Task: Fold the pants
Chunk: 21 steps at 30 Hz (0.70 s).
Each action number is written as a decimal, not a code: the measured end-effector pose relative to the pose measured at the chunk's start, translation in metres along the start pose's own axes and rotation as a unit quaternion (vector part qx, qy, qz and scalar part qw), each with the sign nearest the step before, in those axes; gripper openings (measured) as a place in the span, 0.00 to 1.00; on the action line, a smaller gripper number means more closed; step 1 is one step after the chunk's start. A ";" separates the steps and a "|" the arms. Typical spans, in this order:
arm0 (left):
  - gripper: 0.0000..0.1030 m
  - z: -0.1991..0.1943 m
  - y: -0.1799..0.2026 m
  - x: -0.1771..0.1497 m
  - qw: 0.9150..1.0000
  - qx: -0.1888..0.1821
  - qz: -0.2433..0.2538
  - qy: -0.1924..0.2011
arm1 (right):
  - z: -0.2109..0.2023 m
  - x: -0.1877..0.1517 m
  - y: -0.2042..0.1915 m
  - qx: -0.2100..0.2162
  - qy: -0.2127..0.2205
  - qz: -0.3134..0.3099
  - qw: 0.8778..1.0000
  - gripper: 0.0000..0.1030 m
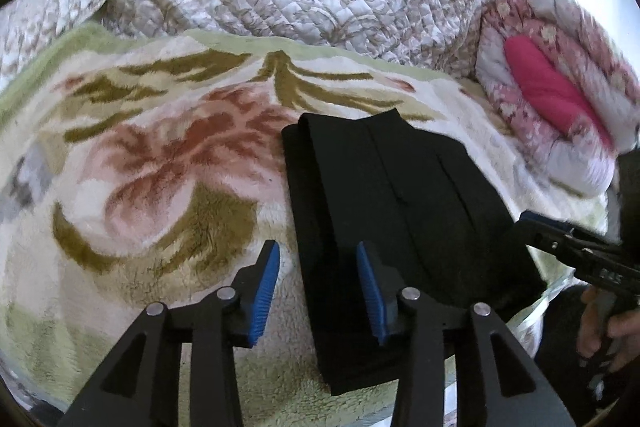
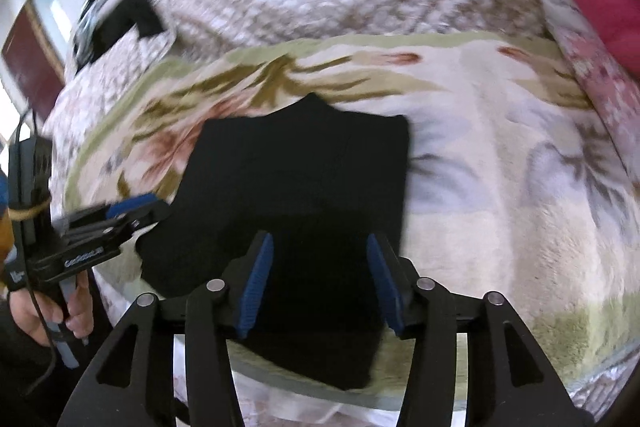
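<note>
Both tongs gaping over folded pants (image 1: pixel 392 211)

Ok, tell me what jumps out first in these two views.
The black pants, folded into a compact stack, lie on the floral fleece blanket. Both grippers, left and right, hover over them with jaws open. A bright pink bundle sits at the far right.
</note>
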<state>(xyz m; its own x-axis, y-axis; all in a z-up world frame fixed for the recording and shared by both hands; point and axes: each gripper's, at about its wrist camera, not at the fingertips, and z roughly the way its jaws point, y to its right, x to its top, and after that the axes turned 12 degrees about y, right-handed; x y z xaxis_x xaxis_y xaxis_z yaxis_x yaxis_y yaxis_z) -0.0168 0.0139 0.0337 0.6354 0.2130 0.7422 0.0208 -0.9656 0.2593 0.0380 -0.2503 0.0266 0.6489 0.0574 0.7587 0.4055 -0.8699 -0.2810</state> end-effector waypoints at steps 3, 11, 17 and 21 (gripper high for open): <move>0.46 0.007 -0.008 0.004 0.999 -0.021 -0.031 -0.006 | 0.006 0.001 0.019 0.012 -0.006 0.044 0.999 0.50; 0.53 0.032 -0.008 0.006 0.996 -0.059 -0.058 -0.021 | 0.032 0.001 0.041 0.064 -0.021 0.116 0.991 0.53; 0.57 0.040 -0.010 0.009 0.995 -0.068 -0.070 -0.020 | 0.042 0.004 0.044 0.089 -0.026 0.146 0.985 0.54; 0.56 0.030 -0.008 -0.002 0.994 -0.079 -0.074 -0.022 | 0.033 -0.005 0.040 0.115 -0.033 0.153 0.981 0.54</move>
<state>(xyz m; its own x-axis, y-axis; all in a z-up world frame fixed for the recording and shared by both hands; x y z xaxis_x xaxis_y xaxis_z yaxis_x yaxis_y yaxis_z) 0.0051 0.0168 0.0112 0.6682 0.3414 0.6610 -0.0014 -0.8879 0.4601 0.0725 -0.2694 -0.0074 0.8002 -0.1502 0.5807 0.3156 -0.7179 -0.6205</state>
